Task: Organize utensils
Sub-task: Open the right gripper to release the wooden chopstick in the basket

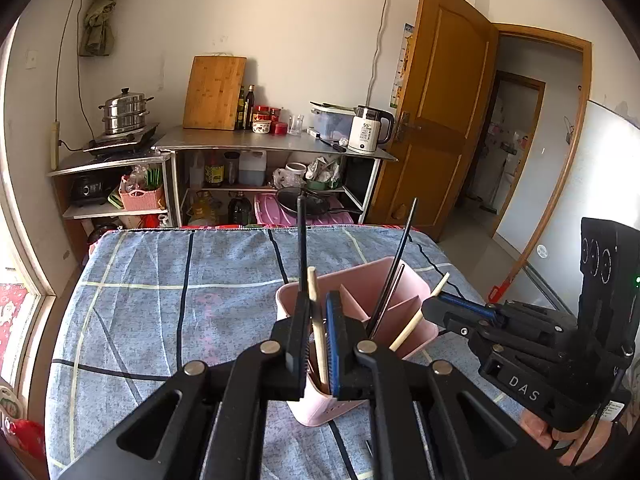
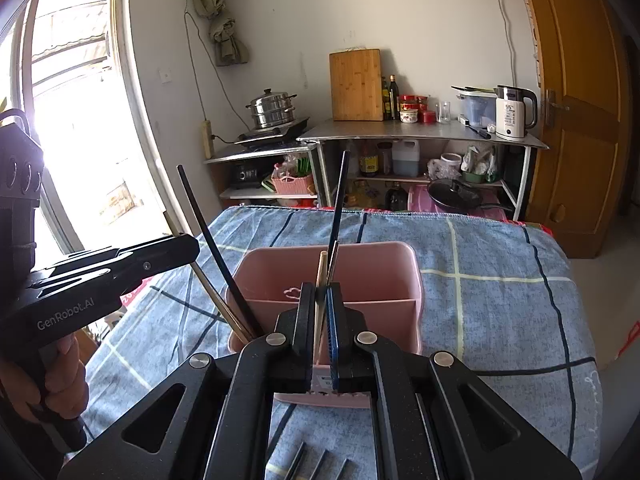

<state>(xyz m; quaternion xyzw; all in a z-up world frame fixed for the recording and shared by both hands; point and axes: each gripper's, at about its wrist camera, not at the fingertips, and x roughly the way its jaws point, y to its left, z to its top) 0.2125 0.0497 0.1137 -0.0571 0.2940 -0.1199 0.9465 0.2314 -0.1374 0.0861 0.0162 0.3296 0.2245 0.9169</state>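
In the left wrist view, the left tongs (image 1: 320, 332) hang over the near compartment of a pink utensil holder (image 1: 404, 280) that stands on a blue checked cloth (image 1: 160, 304) covering the tabletop. Between their fingers stand a pale wooden chopstick (image 1: 319, 332) and a black chopstick (image 1: 302, 240); the jaws are slightly parted, a narrow gap shows beside the pale stick, and whether the pads still press on the sticks cannot be told. To the right, the right tongs (image 1: 430, 306) reach the holder's far side with another pale chopstick (image 1: 420, 316) at their tip, and a dark chopstick (image 1: 394, 264) leans out of the middle compartment. A hand (image 1: 560, 440) grips the right handle. In the right wrist view, the right tongs (image 2: 320, 320) point over the holder (image 2: 380, 272), which is split by a divider. A pale chopstick (image 2: 319, 304) and a dark chopstick (image 2: 340, 208) stand between the nearly closed fingers, their lower ends inside the holder; actual contact cannot be judged. At the left, the left tongs (image 2: 188, 246) carry their two sticks (image 2: 212, 248) slanting down into the holder's left end, with a hand (image 2: 60, 380) on the handle. More dark chopsticks (image 2: 320, 464) lie on the cloth at the bottom edge.
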